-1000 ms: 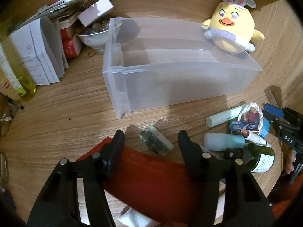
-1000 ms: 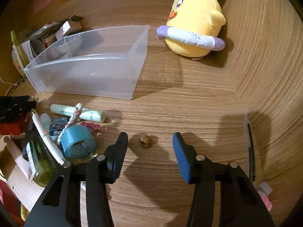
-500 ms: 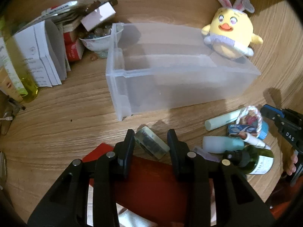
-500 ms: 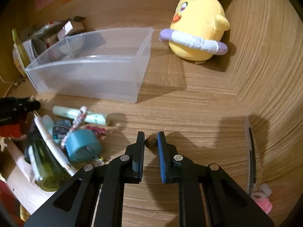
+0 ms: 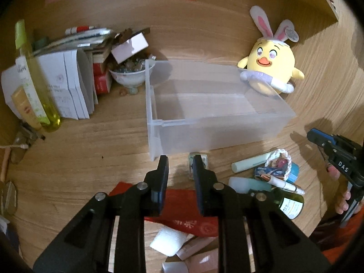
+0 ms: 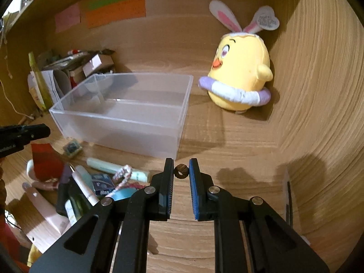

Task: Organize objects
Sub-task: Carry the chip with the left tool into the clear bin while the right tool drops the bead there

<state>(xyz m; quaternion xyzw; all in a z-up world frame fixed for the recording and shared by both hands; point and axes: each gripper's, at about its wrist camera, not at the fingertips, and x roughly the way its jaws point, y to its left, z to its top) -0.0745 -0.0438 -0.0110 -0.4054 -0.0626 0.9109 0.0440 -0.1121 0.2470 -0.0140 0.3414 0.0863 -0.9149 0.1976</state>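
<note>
A clear plastic bin [image 5: 211, 111] stands empty on the wooden desk; it also shows in the right wrist view [image 6: 127, 111]. My right gripper [image 6: 181, 170] is shut on a small brown nut-like bead [image 6: 181, 171], lifted above the desk in front of the bin. My left gripper [image 5: 179, 168] is raised and empty, its jaws a narrow gap apart. A small clear block with a dark inside [image 5: 200, 162] lies on the desk just past its right finger, also seen in the right wrist view [image 6: 72, 147].
A pile lies right of the left gripper: pale green tube [image 5: 252, 162], blue tape roll [image 5: 292, 174], green bottle [image 5: 282, 201], white pen [image 5: 284, 183], red envelope [image 5: 182, 207]. A yellow plush chick [image 6: 241, 84] sits behind the bin. Papers, boxes and a bowl [image 5: 127, 77] crowd the left back.
My right gripper closed on the brown bead and lifted it. My left gripper closed partway around the clear block, then rose without it; the block stays on the desk.
</note>
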